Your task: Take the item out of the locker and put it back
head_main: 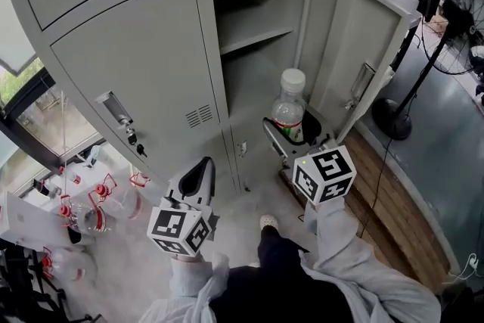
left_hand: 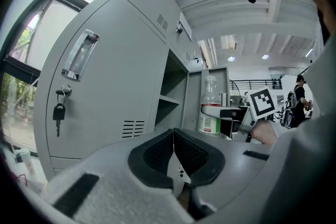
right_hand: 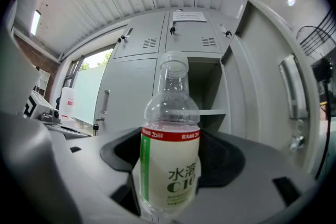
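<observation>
Now my right gripper (head_main: 293, 134) clamps the bottle (head_main: 290, 107) upright, just outside the open locker (head_main: 253, 79); left gripper (head_main: 201, 172) idles, jaws together. I should keep it vertical and enter low, clear of the shelf (head_main: 255, 38) edge.

2 grippers are counted: left gripper (head_main: 203, 170) at 7 o'clock, right gripper (head_main: 296, 134) at 4 o'clock. 1 bottle (head_main: 288, 104) is counted. 1 open locker (head_main: 261, 68) with 1 shelf (head_main: 253, 38) is counted at 12 o'clock, 1 fan (head_main: 457, 15) at 2 o'clock.
</observation>
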`<state>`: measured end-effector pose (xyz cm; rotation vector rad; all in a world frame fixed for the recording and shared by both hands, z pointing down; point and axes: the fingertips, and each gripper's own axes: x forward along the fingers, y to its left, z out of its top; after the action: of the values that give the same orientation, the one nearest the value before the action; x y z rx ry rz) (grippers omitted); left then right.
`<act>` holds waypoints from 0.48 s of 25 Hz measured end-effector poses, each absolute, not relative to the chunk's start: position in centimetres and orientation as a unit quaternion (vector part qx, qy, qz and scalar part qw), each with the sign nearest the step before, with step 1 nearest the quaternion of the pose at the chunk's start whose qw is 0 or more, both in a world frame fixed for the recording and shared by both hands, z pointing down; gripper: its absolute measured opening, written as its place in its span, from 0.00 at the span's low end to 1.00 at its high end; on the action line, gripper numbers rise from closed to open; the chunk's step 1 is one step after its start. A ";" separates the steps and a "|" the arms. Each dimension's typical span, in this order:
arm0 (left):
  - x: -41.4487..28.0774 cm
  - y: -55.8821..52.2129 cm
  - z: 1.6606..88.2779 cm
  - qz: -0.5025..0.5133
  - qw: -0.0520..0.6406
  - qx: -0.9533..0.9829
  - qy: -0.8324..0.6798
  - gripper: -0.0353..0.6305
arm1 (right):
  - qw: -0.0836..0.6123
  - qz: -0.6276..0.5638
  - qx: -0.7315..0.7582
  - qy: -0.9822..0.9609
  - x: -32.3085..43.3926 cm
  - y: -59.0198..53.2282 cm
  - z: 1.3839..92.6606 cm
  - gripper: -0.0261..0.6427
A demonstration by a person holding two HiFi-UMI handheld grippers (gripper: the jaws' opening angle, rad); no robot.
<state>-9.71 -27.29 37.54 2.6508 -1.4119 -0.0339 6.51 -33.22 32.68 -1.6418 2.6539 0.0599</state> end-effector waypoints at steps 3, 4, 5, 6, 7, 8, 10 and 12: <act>-9.8 -27.2 38.1 -0.017 0.079 0.876 -0.475 0.07 | 0.017 0.020 -0.541 0.841 6.6 -30.2 34.0 0.50; -10.0 -27.1 38.2 -0.020 0.083 0.874 -0.479 0.07 | 0.019 0.020 -0.545 0.838 6.6 -29.3 34.5 0.50; -10.1 -27.0 38.3 -0.023 0.086 0.872 -0.482 0.07 | 0.019 0.019 -0.548 0.836 6.6 -28.4 35.0 0.50; -10.2 -27.0 38.3 -0.025 0.087 0.870 -0.485 0.07 | 0.020 0.020 -0.548 0.836 6.6 -27.8 35.4 0.50; -10.2 -26.9 38.5 -0.025 0.088 0.868 -0.487 0.07 | 0.019 0.022 -0.547 0.837 6.5 -27.4 35.7 0.50; -10.2 -26.9 38.6 -0.025 0.090 0.867 -0.489 0.07 | 0.017 0.026 -0.544 0.839 6.4 -27.1 35.9 0.50; -10.0 -26.8 39.0 -0.025 0.095 0.866 -0.491 0.07 | 0.015 0.032 -0.538 0.842 6.2 -26.8 36.0 0.50; -9.8 -26.6 39.3 -0.025 0.099 0.866 -0.490 0.07 | 0.016 0.033 -0.537 0.843 6.2 -26.6 36.0 0.50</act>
<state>-9.82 -26.61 39.26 2.5602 -1.4493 -0.0737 6.17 -26.58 36.02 -1.6701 2.6220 0.1034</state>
